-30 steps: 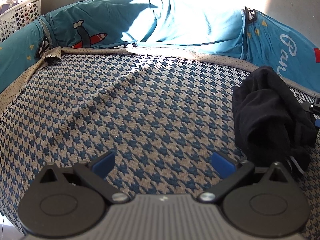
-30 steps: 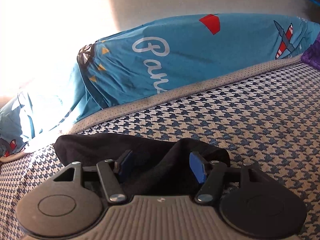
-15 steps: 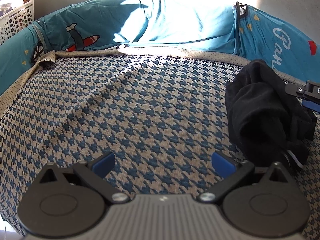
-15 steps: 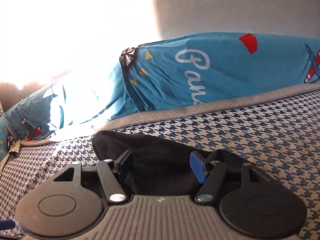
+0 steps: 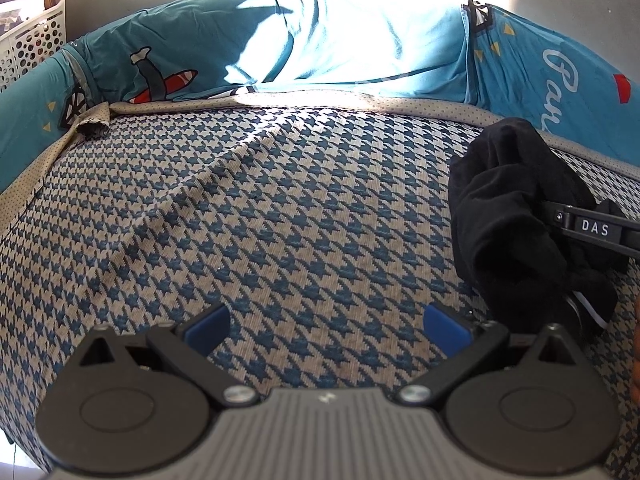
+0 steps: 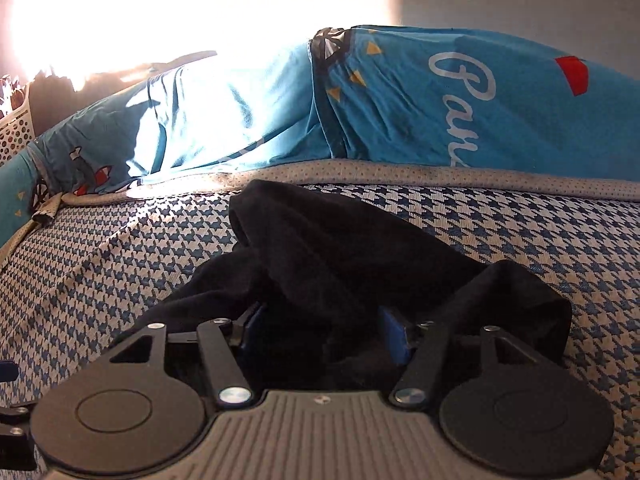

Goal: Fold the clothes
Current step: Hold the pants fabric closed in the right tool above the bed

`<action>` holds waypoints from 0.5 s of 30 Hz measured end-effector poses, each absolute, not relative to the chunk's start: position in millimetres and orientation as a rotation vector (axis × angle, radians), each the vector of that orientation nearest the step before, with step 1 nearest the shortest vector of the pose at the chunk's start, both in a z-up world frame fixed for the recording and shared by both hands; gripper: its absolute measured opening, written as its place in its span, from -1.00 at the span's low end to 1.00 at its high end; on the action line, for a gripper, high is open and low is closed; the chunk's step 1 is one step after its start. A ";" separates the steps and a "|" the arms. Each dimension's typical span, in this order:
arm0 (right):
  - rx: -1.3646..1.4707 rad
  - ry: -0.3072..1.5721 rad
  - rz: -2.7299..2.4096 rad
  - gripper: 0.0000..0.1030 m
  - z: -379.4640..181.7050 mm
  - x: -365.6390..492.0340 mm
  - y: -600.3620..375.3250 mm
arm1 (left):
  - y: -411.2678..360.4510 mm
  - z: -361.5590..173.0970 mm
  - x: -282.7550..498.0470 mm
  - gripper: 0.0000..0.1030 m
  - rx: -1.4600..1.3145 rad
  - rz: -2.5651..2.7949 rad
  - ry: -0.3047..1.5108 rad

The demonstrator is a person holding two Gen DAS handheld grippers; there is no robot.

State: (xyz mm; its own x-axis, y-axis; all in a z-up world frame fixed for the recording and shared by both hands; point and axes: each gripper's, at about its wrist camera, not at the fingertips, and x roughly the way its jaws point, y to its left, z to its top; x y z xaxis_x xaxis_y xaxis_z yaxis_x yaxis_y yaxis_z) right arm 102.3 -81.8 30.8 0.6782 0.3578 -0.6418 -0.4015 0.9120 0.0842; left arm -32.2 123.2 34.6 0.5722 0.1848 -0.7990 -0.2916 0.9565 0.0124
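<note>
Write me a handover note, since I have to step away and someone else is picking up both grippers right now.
Left gripper: open, empty, above bare houndstooth cover.
Right gripper: jaws closing, with a bunch of the black garment between its blue pads; grip not yet firm.
Garment: crumpled in a heap on the cover, near the teal bumper with white lettering.
Done: nothing folded.
Left: finish the grasp, spread the garment flat on the cover, fold it.
</note>
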 end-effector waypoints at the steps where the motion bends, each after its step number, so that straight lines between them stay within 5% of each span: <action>1: -0.066 0.703 0.419 -0.21 30.7 103.1 -82.5 | 123.8 34.2 -32.5 1.00 -0.123 0.282 0.922; 5: -0.042 0.698 0.389 -0.68 32.2 107.1 -89.8 | 124.8 33.2 -31.9 1.00 -0.129 0.287 0.925; 15: 0.064 0.582 0.245 -0.86 49.6 116.0 -122.5 | 113.7 35.6 -29.9 1.00 -0.111 0.251 0.907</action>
